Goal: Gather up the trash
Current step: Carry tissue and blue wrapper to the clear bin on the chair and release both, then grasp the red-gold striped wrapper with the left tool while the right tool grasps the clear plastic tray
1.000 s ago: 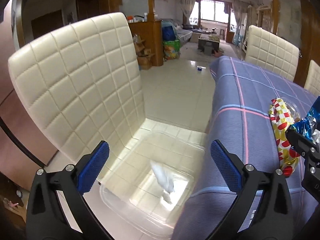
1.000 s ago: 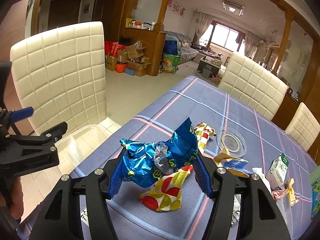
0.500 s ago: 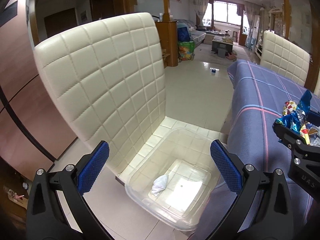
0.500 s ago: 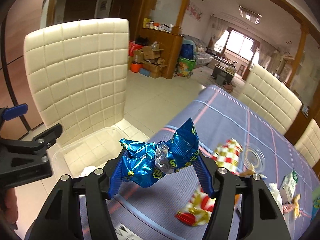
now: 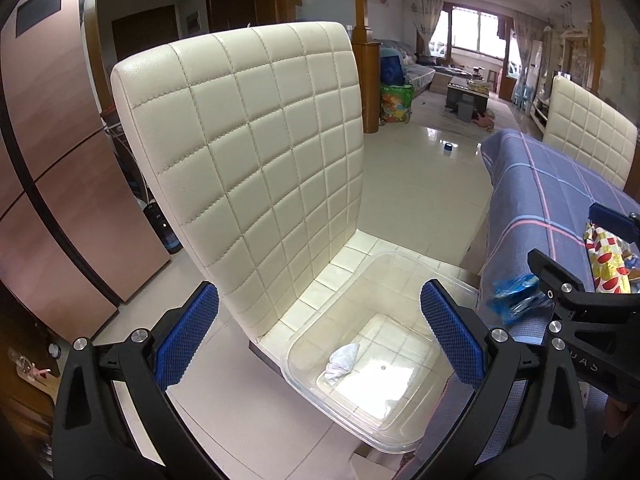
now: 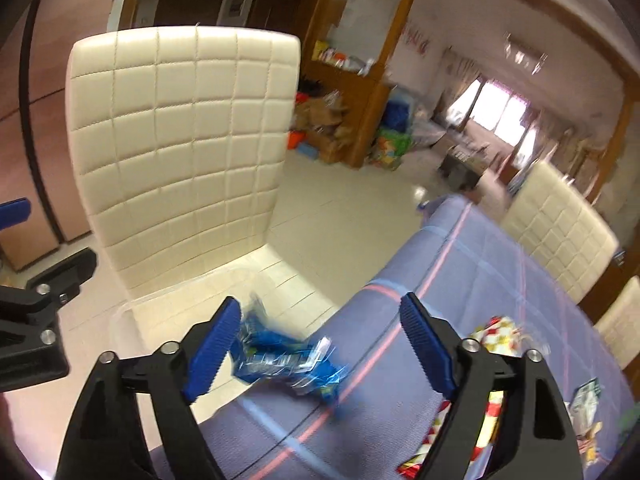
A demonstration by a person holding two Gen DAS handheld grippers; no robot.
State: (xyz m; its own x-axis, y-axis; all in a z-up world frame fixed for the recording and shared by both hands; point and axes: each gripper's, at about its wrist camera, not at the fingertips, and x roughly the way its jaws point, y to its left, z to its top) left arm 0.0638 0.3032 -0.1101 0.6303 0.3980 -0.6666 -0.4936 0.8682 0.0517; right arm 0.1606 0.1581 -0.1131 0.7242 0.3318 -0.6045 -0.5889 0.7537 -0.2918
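Blue wrapper (image 6: 286,362) (blurred) between parted jaws

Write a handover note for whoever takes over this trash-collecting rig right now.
Right tool: jaws have just been opening; the blue foil wrapper is between them, blurred, no longer pinched.
Left tool: open, empty, above the clear plastic bin on the chair seat.
Done: a white tissue lies in the bin.
Left: the red-and-yellow wrapper and other litter on the tablecloth.

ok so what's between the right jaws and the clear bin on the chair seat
Only the blue foil wrapper, blurred and loose between the right gripper's just-opened jaws in the right wrist view; past it lie the tablecloth edge and the clear bin.
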